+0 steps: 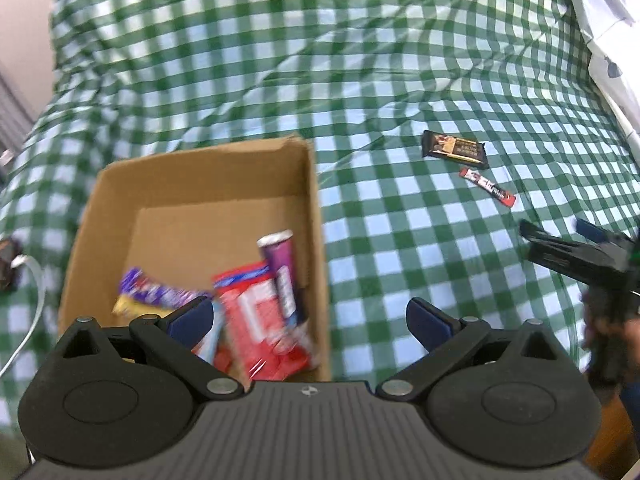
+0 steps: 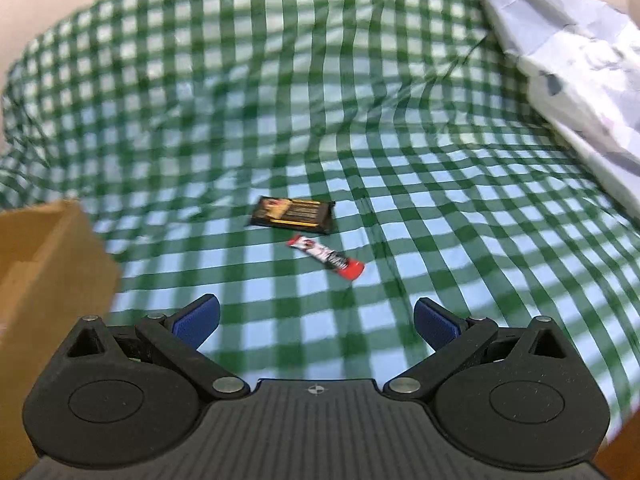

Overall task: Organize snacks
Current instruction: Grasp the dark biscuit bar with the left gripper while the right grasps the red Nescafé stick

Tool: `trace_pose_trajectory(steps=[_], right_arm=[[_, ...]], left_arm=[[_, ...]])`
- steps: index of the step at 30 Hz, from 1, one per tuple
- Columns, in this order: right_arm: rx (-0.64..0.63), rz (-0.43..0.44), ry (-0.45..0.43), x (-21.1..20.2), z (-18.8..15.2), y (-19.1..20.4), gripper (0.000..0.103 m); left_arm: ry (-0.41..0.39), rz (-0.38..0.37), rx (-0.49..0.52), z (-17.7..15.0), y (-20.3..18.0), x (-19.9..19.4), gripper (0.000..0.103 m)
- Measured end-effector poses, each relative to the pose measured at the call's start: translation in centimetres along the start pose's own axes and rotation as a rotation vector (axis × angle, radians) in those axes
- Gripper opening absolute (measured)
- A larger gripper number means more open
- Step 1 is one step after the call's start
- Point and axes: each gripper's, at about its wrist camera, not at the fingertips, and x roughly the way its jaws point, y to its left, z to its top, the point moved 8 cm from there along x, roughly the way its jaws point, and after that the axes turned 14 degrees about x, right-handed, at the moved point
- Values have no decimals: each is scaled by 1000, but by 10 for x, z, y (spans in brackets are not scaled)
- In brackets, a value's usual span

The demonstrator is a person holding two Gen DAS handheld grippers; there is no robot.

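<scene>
An open cardboard box (image 1: 200,168) sits on the green checked cloth and holds a purple tube (image 1: 280,276), a red packet (image 1: 256,320) and a purple-and-yellow packet (image 1: 148,296). My left gripper (image 1: 308,320) is open and empty over the box's near right corner. A dark brown bar (image 1: 455,149) (image 2: 294,214) and a thin red-and-white stick (image 1: 487,187) (image 2: 326,257) lie on the cloth to the right of the box. My right gripper (image 2: 316,322) is open and empty, short of the two snacks; it also shows in the left wrist view (image 1: 576,254). The box corner (image 2: 48,264) is at its left.
A white patterned plastic bag (image 1: 604,20) (image 2: 580,80) lies at the far right. A white cable (image 1: 32,292) and a dark object (image 1: 8,264) lie left of the box. The checked cloth (image 1: 360,60) is wrinkled.
</scene>
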Motion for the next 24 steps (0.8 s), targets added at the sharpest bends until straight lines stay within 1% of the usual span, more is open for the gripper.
trace_pose_trajectory(steps=[5,8,9,10,11,12,13,14,15,16,18,19,20,21,22,24], right_arm=[[-114,51,50,99,14,-6,100],[-165,80,48,143,21,-3,94],[-178,85,48,154,23,-2,86],[-188,87,53,165,23,-3,71],[-192,85,64,174,22,-5,61],[-194,80,80,182,20,-7,55],[-206,97,42,181,20,-7,36],[-228,109,36,179,17,-7,28],[-250,120,28,176,14,-8,17],[-262,111,29,171,12,-11,16],[-234,80,41,156,9,-24,16],[-200,55,49,147,6,-35,16],[-162,24,57,139,3,-48,16],[-115,0,61,130,0,-62,16],[-69,-10,64,121,-3,-72,16],[20,-32,69,109,-9,-89,16]], left_arm=[[35,-24,53,37,-29,49,103],[58,-24,81,56,-44,78,103],[61,-28,88,63,-48,86,103],[62,-30,94,70,-52,93,103],[60,-33,101,77,-57,102,103],[54,-35,113,85,-61,109,103],[45,-35,128,94,-65,117,103],[31,-33,145,104,-70,123,103],[7,-32,170,115,-76,130,103],[-31,-26,205,128,-83,137,103],[-137,10,310,156,-101,148,103],[-190,16,383,168,-113,155,103],[-225,4,456,177,-127,163,103],[-246,-29,542,187,-144,175,103],[-248,-59,603,194,-157,187,103],[-219,-106,720,206,-182,218,103]])
